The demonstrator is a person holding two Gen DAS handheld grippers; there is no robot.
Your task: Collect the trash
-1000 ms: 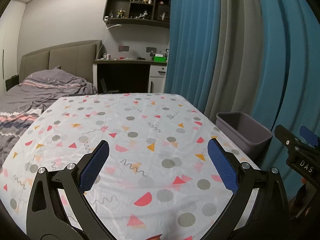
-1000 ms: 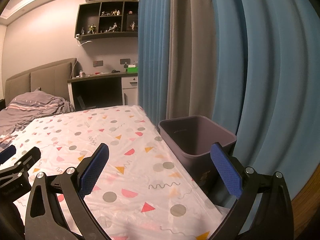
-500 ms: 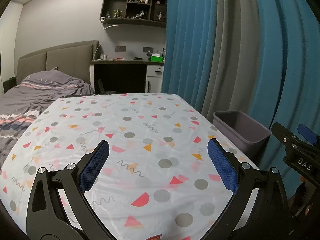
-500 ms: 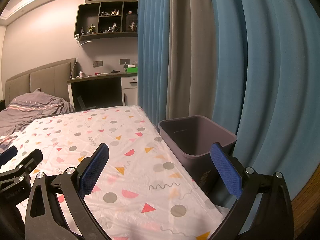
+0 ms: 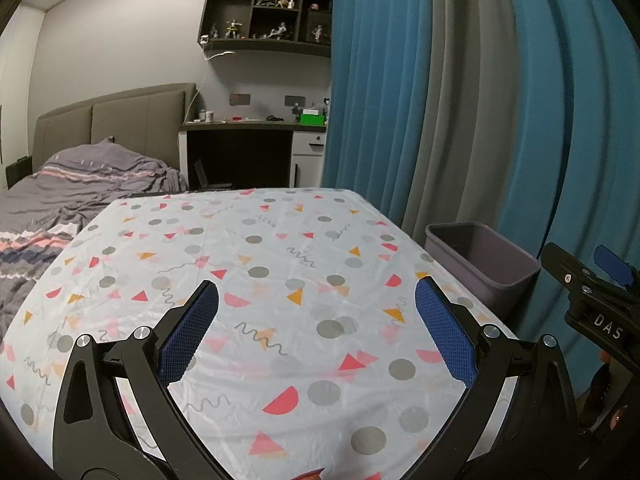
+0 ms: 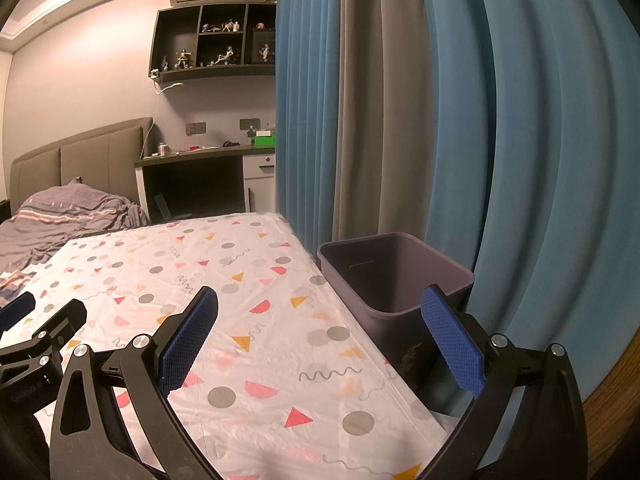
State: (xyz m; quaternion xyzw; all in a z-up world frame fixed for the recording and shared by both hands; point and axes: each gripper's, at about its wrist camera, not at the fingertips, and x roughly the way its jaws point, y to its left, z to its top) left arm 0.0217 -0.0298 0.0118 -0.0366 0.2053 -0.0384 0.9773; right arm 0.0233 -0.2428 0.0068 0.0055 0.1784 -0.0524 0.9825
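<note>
While both tools hover over the patterned cloth, nothing is in either grip. The left hand-held gripper [image 5: 316,320] has its blue pads [image 5: 188,332] spread wide apart, with only bare cloth showing between them. Same story on the right: the right hand-held gripper [image 6: 320,328] stands wide apart and carries nothing, and it points toward the near right corner of the worktop [image 6: 248,280].

And the trash? That's the puzzle. No wrapper, no scrap, no crumpled paper shows anywhere on the cloth in either view. Just dots, triangles and squiggles printed on it. At the very bottom edge of the left view a small reddish sliver [image 5: 308,474] peeks in, but it is too cut off to tell whether it is litter or more print.

The bin [image 6: 396,276] sits just beside the worktop's right edge, against the blue curtain [image 6: 540,160]. Its dark inside is only partly visible; the upper walls look bare, and the bottom is hidden, so what it holds cannot be told.

So where does the job stand? Judging from this, either the worktop is already cleared and the work is finished, or the collecting has not begun and the litter lies out of sight. Nothing is mid-carry. If anything remains, finding it comes first.
</note>
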